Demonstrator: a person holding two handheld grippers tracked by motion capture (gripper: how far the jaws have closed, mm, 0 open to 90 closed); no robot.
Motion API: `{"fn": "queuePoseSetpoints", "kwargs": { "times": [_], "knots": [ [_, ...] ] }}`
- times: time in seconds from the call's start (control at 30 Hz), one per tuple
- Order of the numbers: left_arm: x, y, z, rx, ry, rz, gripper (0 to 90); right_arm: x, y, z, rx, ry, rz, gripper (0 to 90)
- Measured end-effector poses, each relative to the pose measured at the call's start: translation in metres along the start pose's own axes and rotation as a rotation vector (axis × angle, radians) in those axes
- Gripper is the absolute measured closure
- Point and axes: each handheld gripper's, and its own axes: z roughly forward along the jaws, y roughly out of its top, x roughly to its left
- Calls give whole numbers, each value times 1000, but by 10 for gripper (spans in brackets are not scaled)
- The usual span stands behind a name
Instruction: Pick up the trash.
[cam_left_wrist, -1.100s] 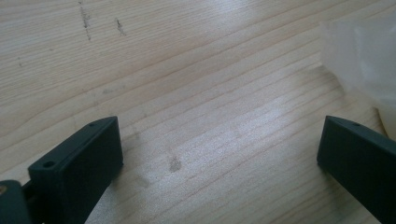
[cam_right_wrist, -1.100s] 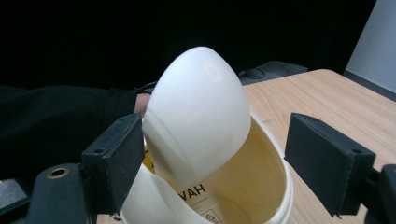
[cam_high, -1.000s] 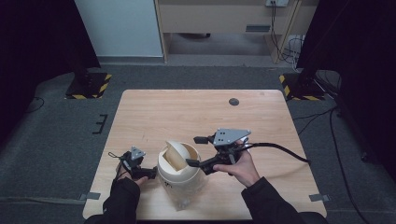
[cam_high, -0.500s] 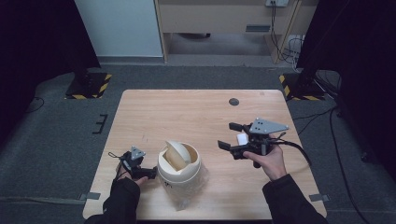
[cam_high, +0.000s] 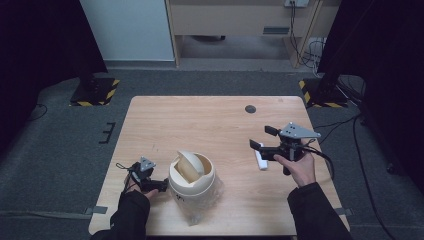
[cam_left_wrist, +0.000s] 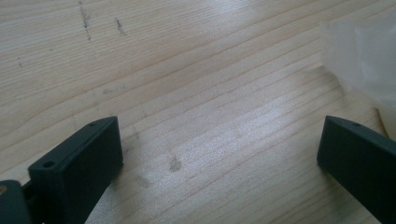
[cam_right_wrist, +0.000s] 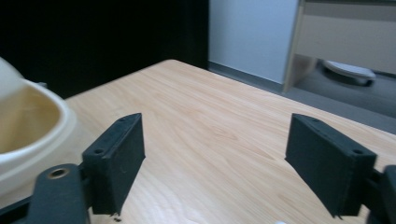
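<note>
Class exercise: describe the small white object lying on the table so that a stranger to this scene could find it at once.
Start at the wooden table. On its right half, just beneath the right gripper, whose jaws stand open, lies the small white block. It is flat, oblong and white, unlike the tall cream bin at the front.

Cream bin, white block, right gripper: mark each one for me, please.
cream bin (cam_high: 192, 177), high view, on its domed lid rim.
white block (cam_high: 260, 161), high view, on its top face, lying on the table.
right gripper (cam_high: 263, 138), high view, midway between its open jaw tips.
</note>
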Motion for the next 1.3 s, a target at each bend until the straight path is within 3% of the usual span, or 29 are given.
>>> {"fn": "queuePoseSetpoints", "kwargs": {
  "times": [0.07,0.23,0.43,0.97,1.3],
  "knots": [
    [0,0,0,0,0,0,0,-7,-4,1,0,-39,-1,237],
    [0,0,0,0,0,0,0,-19,-13,6,14,-80,23,259],
    [0,0,0,0,0,0,0,-33,-26,13,87,-152,20,311],
    [0,0,0,0,0,0,0,-64,-70,36,245,-193,76,399],
    [0,0,0,0,0,0,0,-75,-92,48,339,-193,108,464]
  ]
}}
